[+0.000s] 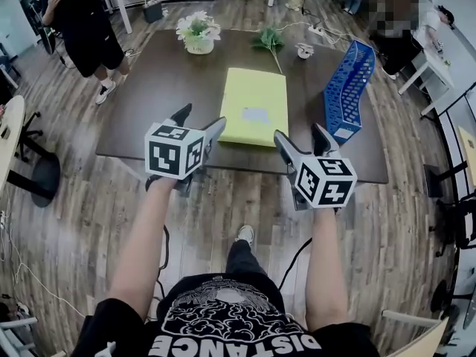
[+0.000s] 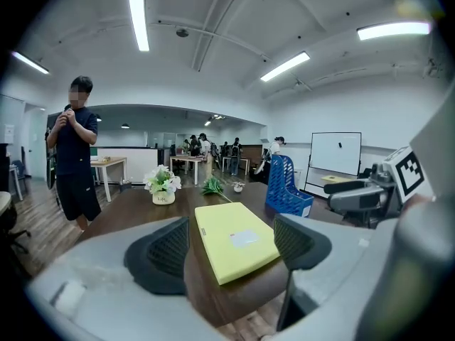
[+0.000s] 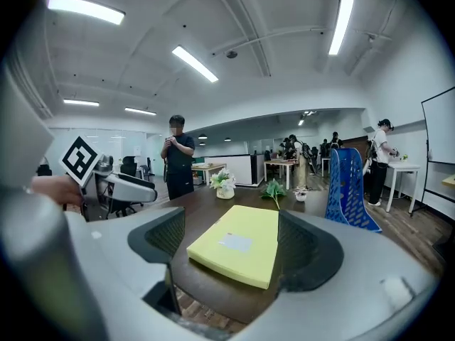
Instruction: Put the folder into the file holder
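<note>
Yellow folder [image 1: 255, 106] lies flat and closed, pale label up, just ahead of the left gripper [image 1: 201, 119] and right gripper [image 1: 299, 134]. Blue perforated file holder [image 1: 346, 91] stands beyond the right gripper, to its right.

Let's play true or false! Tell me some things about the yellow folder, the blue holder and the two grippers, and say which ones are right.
1. The yellow folder lies flat on the table. True.
2. The folder sits inside the blue file holder. False: it lies on the table beside the holder.
3. The left gripper is shut on the folder. False: its jaws are apart and hold nothing.
4. A pot of white flowers stands on the table. True.
5. The right gripper is open. True.
</note>
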{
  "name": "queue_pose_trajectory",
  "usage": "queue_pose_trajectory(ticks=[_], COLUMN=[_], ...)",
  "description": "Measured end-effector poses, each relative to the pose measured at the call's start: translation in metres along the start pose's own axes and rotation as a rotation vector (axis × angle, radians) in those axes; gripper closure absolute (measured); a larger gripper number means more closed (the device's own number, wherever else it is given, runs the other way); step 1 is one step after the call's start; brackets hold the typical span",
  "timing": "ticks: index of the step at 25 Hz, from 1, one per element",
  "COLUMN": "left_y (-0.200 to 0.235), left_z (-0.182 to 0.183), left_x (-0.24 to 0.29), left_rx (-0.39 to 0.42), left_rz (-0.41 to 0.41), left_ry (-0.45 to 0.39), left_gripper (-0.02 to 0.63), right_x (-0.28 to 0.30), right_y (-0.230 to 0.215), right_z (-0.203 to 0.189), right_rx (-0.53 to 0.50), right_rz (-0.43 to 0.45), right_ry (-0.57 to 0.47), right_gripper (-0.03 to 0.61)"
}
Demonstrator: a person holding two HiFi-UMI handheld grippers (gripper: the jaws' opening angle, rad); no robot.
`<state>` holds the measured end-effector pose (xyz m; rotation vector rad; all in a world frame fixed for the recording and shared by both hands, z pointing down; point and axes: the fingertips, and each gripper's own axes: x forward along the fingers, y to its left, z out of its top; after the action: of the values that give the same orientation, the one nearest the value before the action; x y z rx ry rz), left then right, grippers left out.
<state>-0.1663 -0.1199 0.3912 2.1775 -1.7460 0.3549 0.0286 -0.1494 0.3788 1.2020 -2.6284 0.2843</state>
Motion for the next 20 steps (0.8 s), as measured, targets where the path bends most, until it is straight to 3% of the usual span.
queue_pose_trajectory(ticks=[11,20], left_y=[0.012,0.016], left_z=[0.037,0.042], left_x=[0.076,0.121], left_rx=[-0.013,-0.022], left_rz=[0.047,0.07], left_ry=[0.021,0.062], left_gripper=[0.238,0.238], right_x=[0.067,0.102], right_y=[-0.063,-0.1], right_z=[0.019,0.016], right_rx=[0.008,0.036], right_rz=[0.051,0.091], right_ry=[0.033,0.073], right_gripper=[0.183,0.183])
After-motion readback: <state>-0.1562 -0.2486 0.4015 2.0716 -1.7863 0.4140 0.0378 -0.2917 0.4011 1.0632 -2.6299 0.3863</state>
